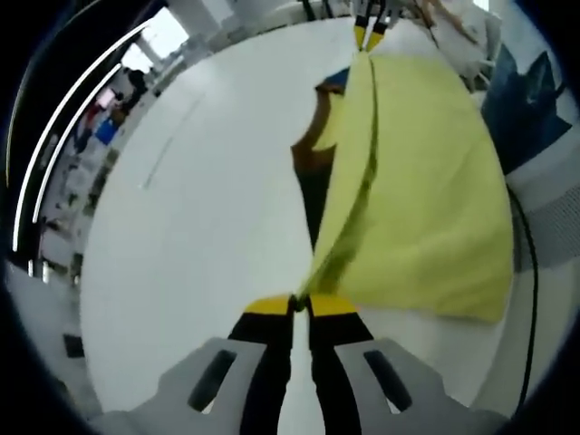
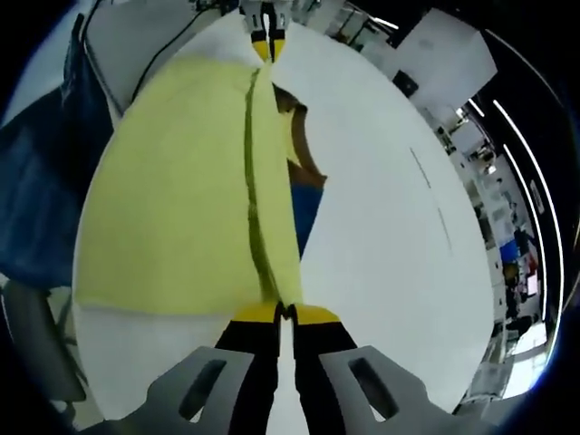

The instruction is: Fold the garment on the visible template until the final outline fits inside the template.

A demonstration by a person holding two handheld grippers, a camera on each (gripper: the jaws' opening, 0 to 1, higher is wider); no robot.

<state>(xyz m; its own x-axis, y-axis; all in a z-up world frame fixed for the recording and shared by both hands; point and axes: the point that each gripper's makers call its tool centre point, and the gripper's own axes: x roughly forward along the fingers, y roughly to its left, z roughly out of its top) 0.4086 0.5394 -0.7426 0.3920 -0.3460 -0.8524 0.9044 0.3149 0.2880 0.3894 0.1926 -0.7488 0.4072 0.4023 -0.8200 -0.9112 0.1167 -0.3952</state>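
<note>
On the white table (image 1: 181, 272) a yellow garment (image 1: 426, 208) lies spread, and one of its edges is lifted and stretched into a straight ridge between the two tools. The left hand-held gripper (image 1: 300, 305) is clenched on one end of this ridge; in the left gripper view the cloth comes out directly from between its yellow-tipped jaws. The right hand-held gripper (image 2: 285, 314) is clenched on the other end in the same way. Each tool also appears small at the far end of the ridge in the other tool's view, so the two face each other along the fold line.

The long axis of the held edge runs from one gripper to the other, and the main body of the garment lies on one side of this line: to the right in the left gripper view, to the left in the right gripper view. On the other side, partly under the lifted cloth, there is a dark shape with brown and blue parts (image 2: 304, 181); I think it may be the template, but I cannot tell for sure.

I judge that the coming move is to carry the held edge sideways over the body of the garment. Both hands are equally near. The table beyond the dark shape has much free room. On the body side the cloth reaches close to the table edge, where a dark blue thing (image 1: 526, 109) stands.
</note>
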